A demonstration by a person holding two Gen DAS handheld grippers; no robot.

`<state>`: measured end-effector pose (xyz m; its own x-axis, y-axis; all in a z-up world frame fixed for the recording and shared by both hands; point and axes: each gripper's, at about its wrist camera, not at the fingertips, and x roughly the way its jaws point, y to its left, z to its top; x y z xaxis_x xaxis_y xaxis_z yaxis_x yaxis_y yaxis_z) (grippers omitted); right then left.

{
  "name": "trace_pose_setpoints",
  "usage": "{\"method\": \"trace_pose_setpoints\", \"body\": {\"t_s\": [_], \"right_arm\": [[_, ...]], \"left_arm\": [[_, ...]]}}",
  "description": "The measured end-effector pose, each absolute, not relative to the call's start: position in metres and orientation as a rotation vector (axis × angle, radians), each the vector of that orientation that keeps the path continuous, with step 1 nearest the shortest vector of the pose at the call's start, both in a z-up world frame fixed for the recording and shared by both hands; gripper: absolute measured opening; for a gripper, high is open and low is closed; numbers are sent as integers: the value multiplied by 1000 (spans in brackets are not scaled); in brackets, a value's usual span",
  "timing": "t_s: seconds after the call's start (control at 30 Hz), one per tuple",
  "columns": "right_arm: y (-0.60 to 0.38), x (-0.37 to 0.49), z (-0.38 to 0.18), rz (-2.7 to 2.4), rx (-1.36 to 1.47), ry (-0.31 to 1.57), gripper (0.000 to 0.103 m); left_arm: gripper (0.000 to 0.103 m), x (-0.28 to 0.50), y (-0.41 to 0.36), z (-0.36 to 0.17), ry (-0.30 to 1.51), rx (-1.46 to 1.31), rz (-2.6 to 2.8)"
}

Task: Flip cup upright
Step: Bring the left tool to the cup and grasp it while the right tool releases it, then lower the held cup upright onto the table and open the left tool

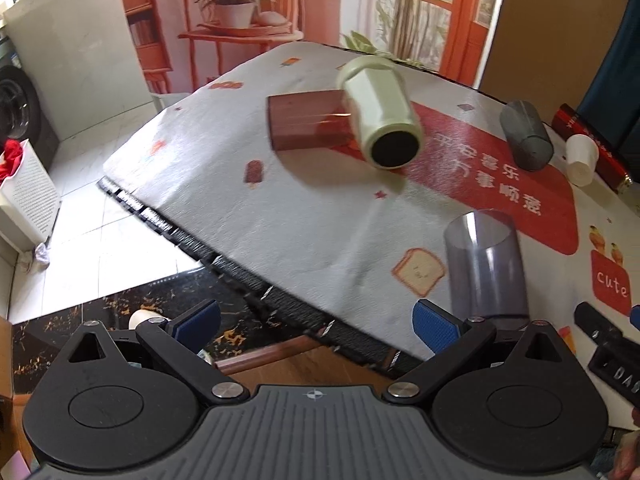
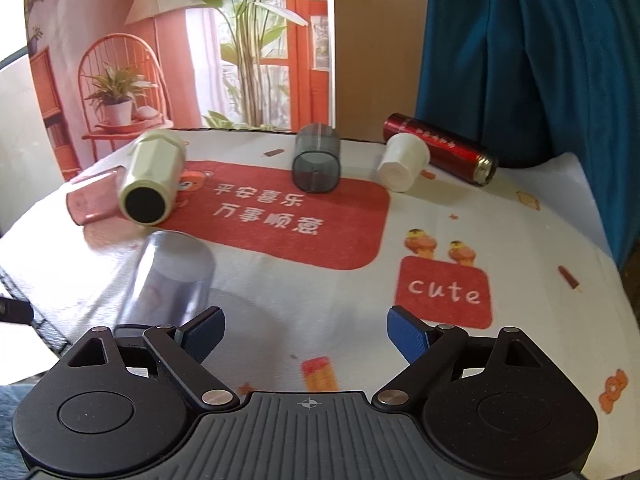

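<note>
Several cups lie or stand on the patterned tablecloth (image 2: 280,320). A clear purple-grey cup (image 2: 168,276) stands upside down at the near left, close to my right gripper's left finger; it also shows in the left wrist view (image 1: 486,264). A cream faceted mug (image 2: 154,176) lies on its side, dark opening toward me, also seen from the left wrist (image 1: 380,114). A pink cup (image 2: 94,196) lies beside it. A dark grey cup (image 2: 316,158) and a white cup (image 2: 404,162) lie further back. My left gripper (image 1: 318,326) and right gripper (image 2: 306,334) are open and empty.
A red cylindrical can (image 2: 440,148) lies at the back right by the white cup. A blue curtain (image 2: 540,60) hangs at the right. The table's edge (image 1: 192,240) drops to a tiled floor on the left. A printed backdrop (image 2: 180,48) stands behind the table.
</note>
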<state>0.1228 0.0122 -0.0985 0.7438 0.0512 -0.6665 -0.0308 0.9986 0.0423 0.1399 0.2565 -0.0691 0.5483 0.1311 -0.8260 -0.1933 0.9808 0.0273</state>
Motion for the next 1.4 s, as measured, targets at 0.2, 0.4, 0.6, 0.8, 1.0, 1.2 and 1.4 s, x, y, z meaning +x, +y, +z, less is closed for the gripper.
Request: {"method": "trace_pose_setpoints", "body": {"t_s": [0.2,0.4,0.6,0.8,1.0,1.2,1.4], "right_arm": [[-1,132,-110,5,29,736,87],[-8,137,-117,1,43,753,87],[-9,139,-120,2,45,760,87],[-7,141,-122,8,44,770,87],[-4,140,-120,14,34,767,87],[-2,139,-118,15,30,759,87],[9,138,-119,42,5,765,87]], "left_arm": [[103,178,217,-72,986,-55,125],[103,218,177,-80,988,0,57],[101,244,167,-106,1041,-13,30],[84,240,163,-115,1067,-40,-75],[69,221,177,-111,1019,-92,-104],[69,197,224,-93,913,-148,-21],[69,204,266,-92,814,-161,125]]}}
